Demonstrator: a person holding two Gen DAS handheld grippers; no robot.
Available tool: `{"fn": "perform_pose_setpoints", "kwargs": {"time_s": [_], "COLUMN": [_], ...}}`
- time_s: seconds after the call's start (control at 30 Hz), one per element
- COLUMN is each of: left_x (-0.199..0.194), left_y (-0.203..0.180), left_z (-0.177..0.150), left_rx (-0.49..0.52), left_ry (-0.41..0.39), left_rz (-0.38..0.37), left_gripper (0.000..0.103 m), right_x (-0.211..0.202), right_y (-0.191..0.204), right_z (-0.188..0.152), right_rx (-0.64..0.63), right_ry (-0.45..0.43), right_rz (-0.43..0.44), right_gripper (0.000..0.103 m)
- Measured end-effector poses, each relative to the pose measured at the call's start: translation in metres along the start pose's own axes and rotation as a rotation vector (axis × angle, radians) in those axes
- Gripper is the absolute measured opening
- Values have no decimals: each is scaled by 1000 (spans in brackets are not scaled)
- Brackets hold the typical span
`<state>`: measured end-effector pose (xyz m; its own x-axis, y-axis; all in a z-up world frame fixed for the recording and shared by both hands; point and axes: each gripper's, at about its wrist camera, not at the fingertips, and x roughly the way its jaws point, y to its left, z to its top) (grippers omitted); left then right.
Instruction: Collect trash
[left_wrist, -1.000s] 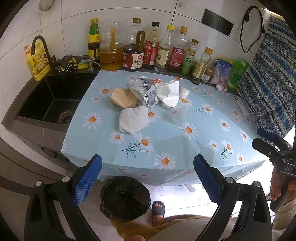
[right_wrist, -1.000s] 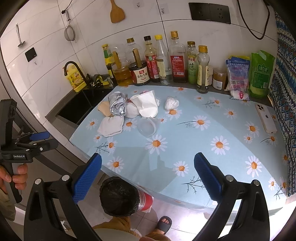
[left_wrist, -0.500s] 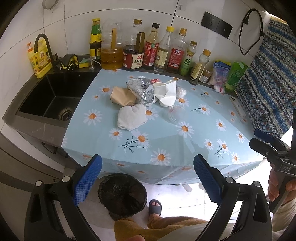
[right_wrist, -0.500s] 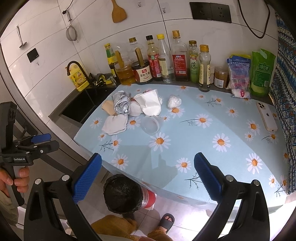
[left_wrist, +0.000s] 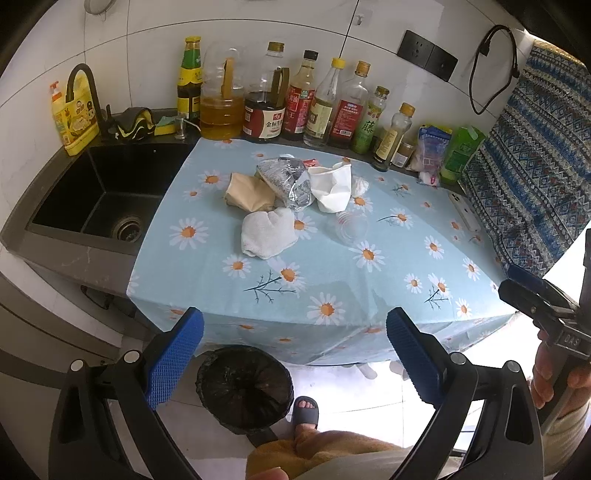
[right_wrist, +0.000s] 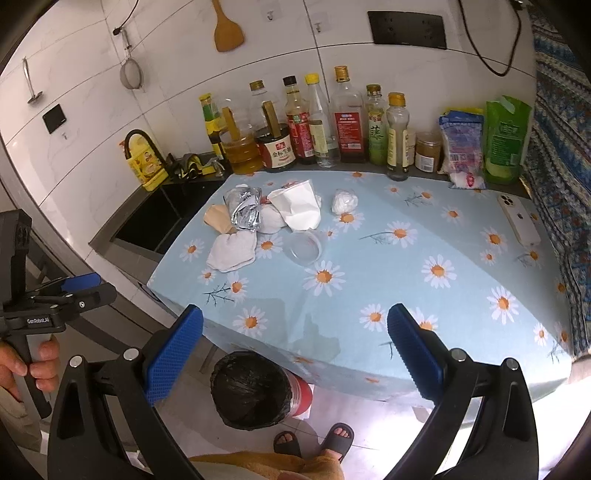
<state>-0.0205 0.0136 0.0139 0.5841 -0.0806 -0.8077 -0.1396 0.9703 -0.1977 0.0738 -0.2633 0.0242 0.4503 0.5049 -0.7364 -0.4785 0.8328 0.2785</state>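
Trash sits clustered mid-table in my left wrist view: crumpled foil bag (left_wrist: 286, 181), white paper cup (left_wrist: 332, 186), brown wad (left_wrist: 248, 192), white tissue wad (left_wrist: 266, 232), clear plastic lid (left_wrist: 351, 228). My left tool (left_wrist: 294, 356) hangs released, jaws wide, empty, back from the table's (left_wrist: 332, 288) front edge. Black-lined bin (left_wrist: 243, 391) stands on the floor below that edge, beside my sandalled foot (left_wrist: 306, 410). Right tool shows at the view's right edge, jaws look nearly together.

Right wrist view: my right tool (right_wrist: 294, 352) is released too, pads wide, holding nothing, off the table edge. Same trash pile lies at the far left of the table, near the sink (right_wrist: 155, 218). Phone (right_wrist: 517, 219) lies far right. Bin sits below the table edge.
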Motion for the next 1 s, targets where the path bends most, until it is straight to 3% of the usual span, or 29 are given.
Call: {"fn": "perform_pose_setpoints", "kwargs": {"time_s": [0.3, 0.5, 1.0], "left_x": [-10, -13, 12], "left_y": [37, 60, 114], "left_z": [-5, -13, -5], "left_rx": [-20, -59, -222], "left_ry": [-32, -42, -51], "left_rz": [-71, -88, -7], "left_gripper": [96, 96, 96], "right_x": [0, 5, 100], "right_y": [36, 57, 90], "right_z": [-14, -5, 71], "right_rx": [30, 4, -111], "right_ry": [-4, -13, 58], "right_rz": [-28, -5, 133], "right_gripper": [99, 99, 99]}}
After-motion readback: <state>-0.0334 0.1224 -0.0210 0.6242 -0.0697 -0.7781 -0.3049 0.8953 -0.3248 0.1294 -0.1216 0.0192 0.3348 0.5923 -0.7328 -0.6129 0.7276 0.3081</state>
